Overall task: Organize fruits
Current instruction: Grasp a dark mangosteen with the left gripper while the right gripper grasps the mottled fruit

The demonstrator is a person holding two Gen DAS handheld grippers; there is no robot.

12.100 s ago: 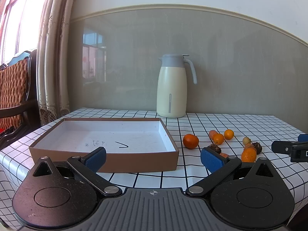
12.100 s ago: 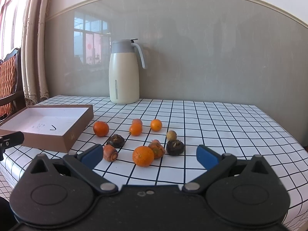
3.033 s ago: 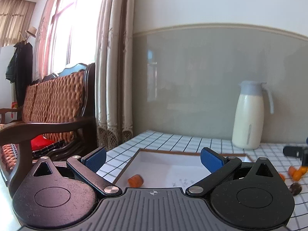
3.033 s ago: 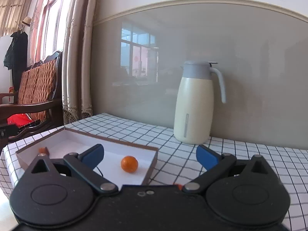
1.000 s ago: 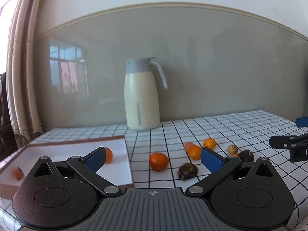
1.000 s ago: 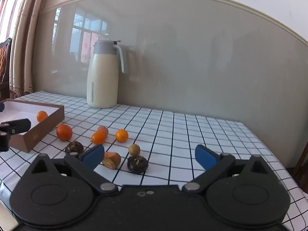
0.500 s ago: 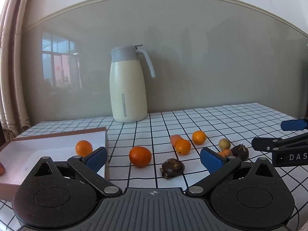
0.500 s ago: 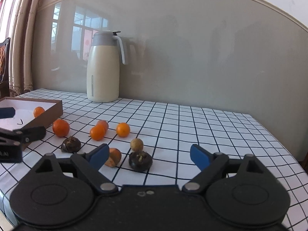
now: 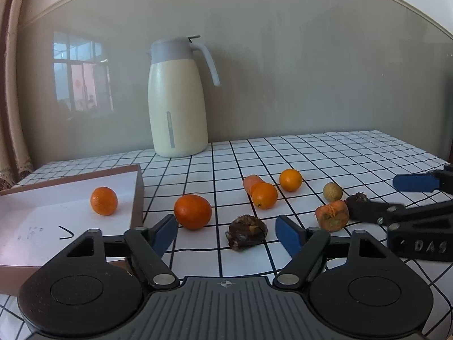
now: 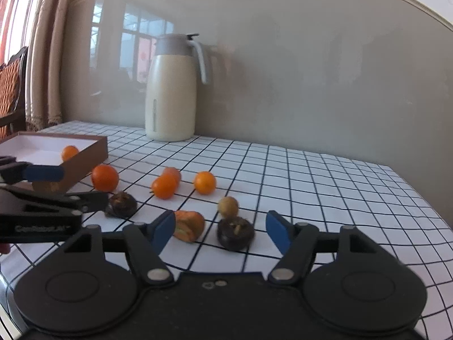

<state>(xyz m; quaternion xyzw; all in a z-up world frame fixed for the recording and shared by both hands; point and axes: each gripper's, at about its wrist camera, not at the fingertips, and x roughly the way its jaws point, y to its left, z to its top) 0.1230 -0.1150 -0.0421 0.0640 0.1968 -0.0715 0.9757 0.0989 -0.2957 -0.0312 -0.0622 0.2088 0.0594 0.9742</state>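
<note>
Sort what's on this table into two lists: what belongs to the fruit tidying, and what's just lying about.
Part of the job:
- brown box, one orange already inside
- loose oranges
- dark brown fruit
- carrot piece
- small tan fruit

Just there:
- cream jug
- checked tablecloth

left gripper (image 9: 226,232) jaws closing around a dark wrinkly fruit (image 9: 247,232) without touching it, big orange (image 9: 192,211) just beside, one orange in the box (image 9: 137,195), cream jug (image 9: 177,96) behind

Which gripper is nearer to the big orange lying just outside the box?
Left. The left gripper, jaws closing on nothing, has the big orange just beyond its left fingertip. The right gripper sits farther off, around a dark fruit.
</note>
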